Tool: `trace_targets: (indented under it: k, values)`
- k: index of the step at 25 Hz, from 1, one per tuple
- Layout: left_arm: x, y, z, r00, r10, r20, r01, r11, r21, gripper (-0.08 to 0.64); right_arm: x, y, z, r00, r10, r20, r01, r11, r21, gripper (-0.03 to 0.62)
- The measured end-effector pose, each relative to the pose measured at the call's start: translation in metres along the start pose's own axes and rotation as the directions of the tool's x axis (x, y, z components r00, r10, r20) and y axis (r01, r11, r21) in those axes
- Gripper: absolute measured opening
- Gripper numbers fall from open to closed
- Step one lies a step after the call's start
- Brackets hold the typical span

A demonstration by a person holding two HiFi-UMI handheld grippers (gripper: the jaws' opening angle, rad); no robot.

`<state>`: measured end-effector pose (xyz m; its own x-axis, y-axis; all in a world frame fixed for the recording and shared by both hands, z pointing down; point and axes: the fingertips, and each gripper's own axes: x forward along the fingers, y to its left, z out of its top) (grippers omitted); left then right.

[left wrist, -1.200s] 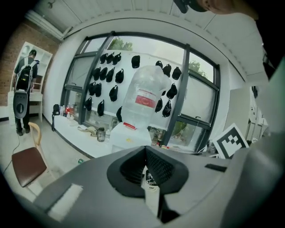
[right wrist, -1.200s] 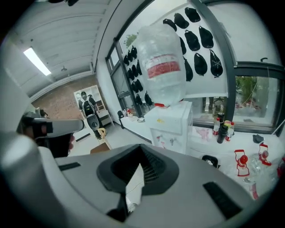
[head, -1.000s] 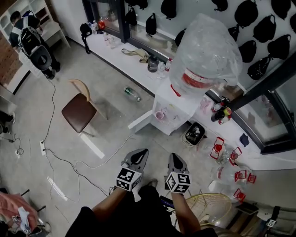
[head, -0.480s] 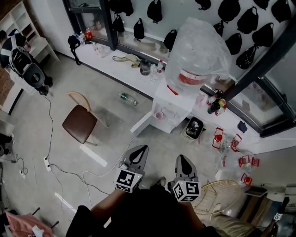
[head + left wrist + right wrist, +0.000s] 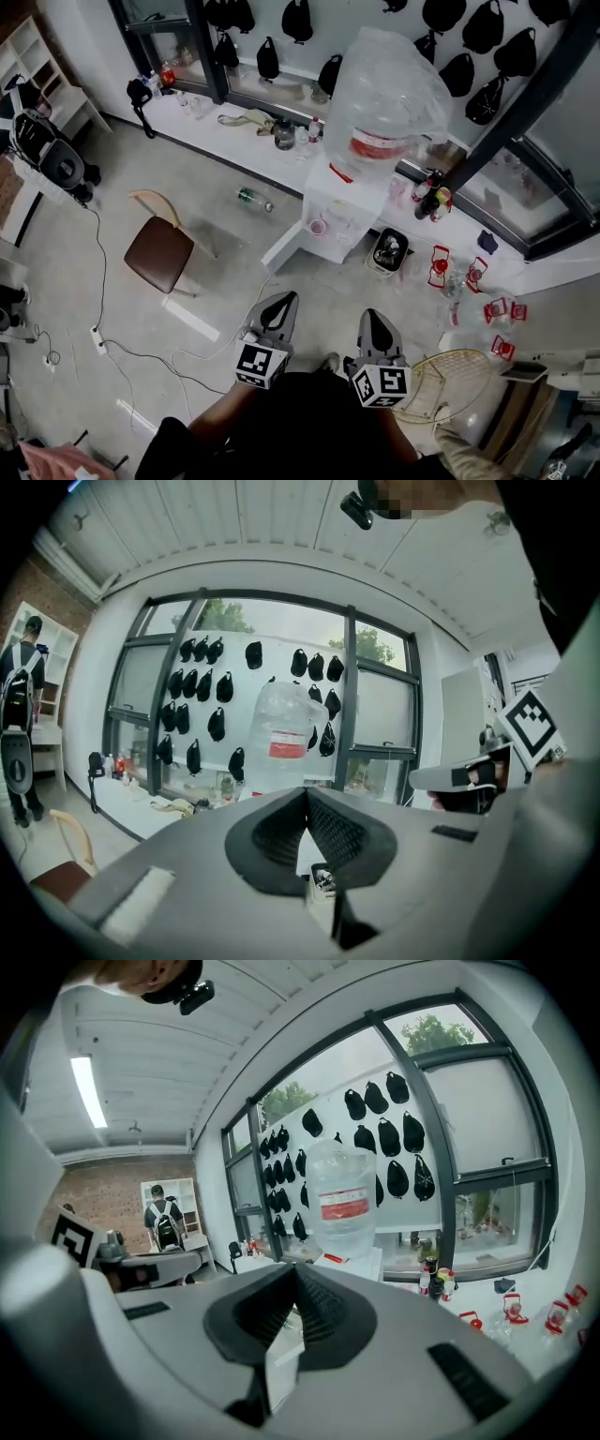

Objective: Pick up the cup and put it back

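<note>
Left gripper (image 5: 284, 300) and right gripper (image 5: 372, 319) closed, empty, away from cup (image 5: 317, 228)

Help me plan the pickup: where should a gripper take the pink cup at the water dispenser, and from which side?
Likely across the side wall of the pink cup, just under its rim, coming from the open front of the water dispenser: it appears upright, mouth up, with the dispenser's body behind it.
</note>
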<state>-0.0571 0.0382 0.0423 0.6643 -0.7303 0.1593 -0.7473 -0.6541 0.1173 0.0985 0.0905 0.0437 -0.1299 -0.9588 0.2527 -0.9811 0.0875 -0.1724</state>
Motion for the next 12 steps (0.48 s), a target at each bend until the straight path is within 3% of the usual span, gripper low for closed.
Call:
trace_targets:
  k: [12]
  values:
    - [-0.0004, -0.0030, 0.0057, 1.000, -0.022, 0.009, 0.022, 0.999, 0.045, 0.006, 0.0020, 0.0049, 0.0026, 1.000, 0.008, 0.010, -0.008, 1.000, 0.007, -0.006]
